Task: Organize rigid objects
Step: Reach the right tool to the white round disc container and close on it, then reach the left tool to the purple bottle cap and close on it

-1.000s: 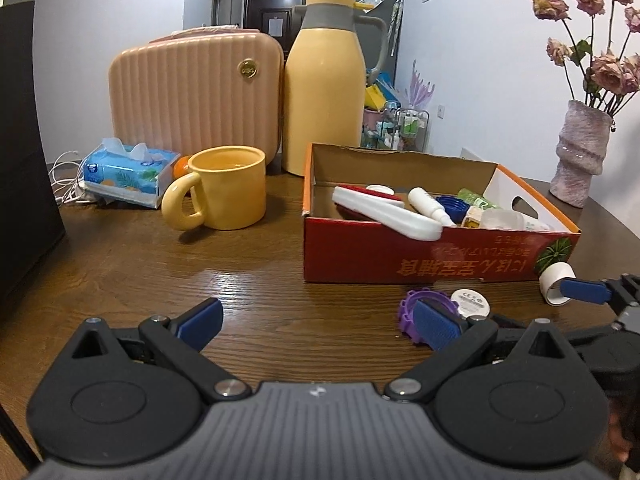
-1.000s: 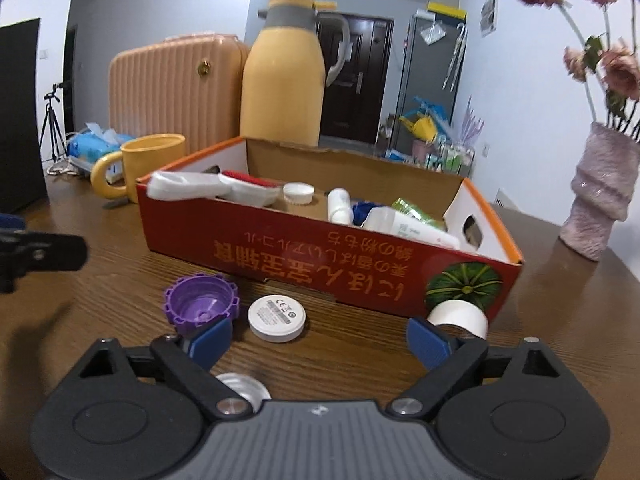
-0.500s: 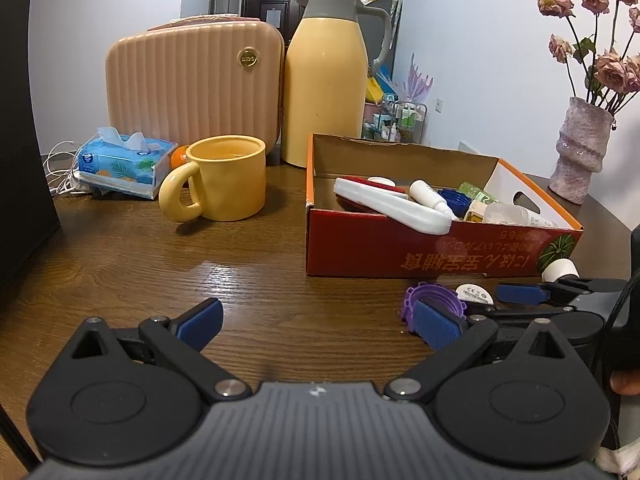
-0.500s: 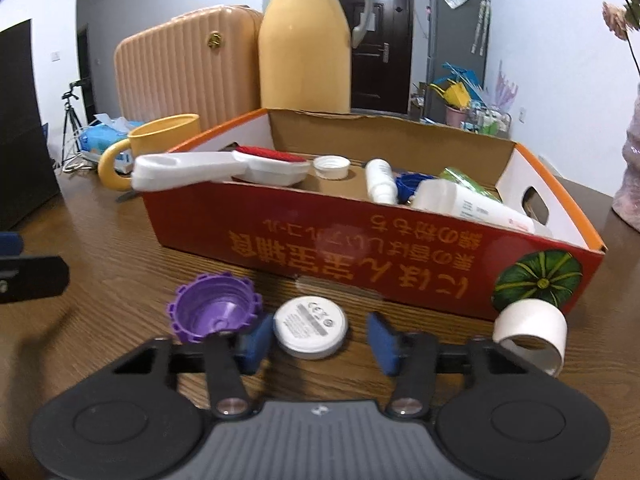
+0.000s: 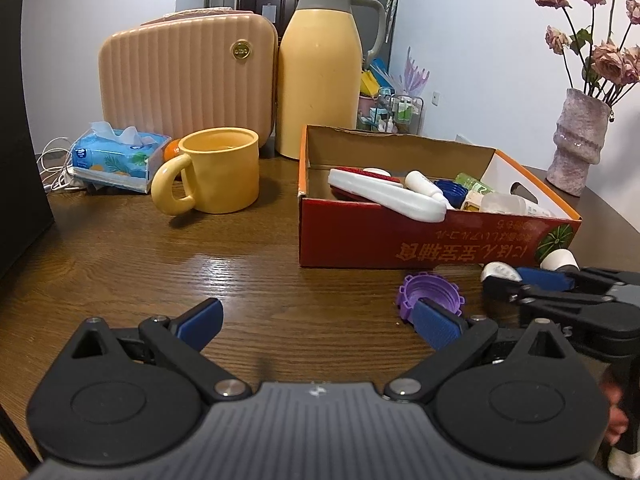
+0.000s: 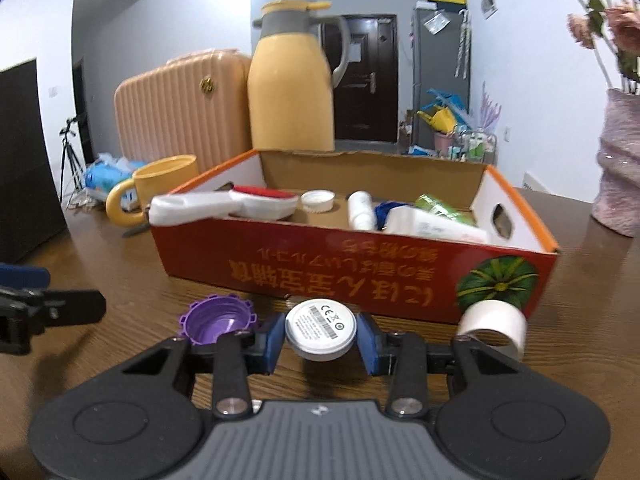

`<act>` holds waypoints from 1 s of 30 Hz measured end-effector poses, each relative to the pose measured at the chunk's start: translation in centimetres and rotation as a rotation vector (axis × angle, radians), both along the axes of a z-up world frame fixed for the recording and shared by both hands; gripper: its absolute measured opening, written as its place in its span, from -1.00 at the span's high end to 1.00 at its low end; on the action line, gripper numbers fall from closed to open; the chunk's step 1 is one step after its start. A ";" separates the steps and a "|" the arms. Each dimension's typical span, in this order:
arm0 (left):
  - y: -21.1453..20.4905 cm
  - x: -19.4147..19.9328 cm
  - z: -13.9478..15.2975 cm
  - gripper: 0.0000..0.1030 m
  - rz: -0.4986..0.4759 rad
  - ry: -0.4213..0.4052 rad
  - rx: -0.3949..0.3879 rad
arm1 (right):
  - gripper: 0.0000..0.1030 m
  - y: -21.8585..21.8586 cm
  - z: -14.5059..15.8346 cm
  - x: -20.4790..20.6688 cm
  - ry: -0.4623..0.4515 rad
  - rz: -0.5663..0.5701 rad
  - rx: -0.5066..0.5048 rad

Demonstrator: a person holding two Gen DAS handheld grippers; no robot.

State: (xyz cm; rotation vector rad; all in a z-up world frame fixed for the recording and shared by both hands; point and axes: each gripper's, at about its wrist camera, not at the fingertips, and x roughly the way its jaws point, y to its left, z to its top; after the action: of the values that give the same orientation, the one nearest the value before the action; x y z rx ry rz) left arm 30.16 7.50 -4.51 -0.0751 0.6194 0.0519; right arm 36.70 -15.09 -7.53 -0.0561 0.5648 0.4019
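the right gripper point(image 6: 321, 337) jaws, just closed, clamp a white disc point(image 6: 320, 329) before the red box point(image 6: 360, 276). the left gripper point(image 5: 318, 322) jaws gape empty over the table point(image 5: 200, 264).

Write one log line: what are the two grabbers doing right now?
right gripper: just closed, fingers gripping white round disc | left gripper: open, empty | purple cap, white tape roll: on table | goal: red cardboard box
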 end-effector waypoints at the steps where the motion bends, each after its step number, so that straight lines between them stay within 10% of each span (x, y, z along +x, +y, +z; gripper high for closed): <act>1: -0.1 0.0 0.0 -1.00 -0.003 0.001 0.000 | 0.25 -0.4 0.2 -0.3 -0.007 -0.005 0.005; 30: -7.3 2.4 -1.3 -1.00 -0.104 0.047 0.027 | 0.25 -7.5 1.8 -2.7 -0.099 -0.116 0.074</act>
State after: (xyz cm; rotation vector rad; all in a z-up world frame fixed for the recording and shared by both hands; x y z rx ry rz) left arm 32.54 0.20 -5.83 -0.0153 0.6686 -0.0389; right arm 33.98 -22.60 -5.76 0.0280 0.4526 0.3052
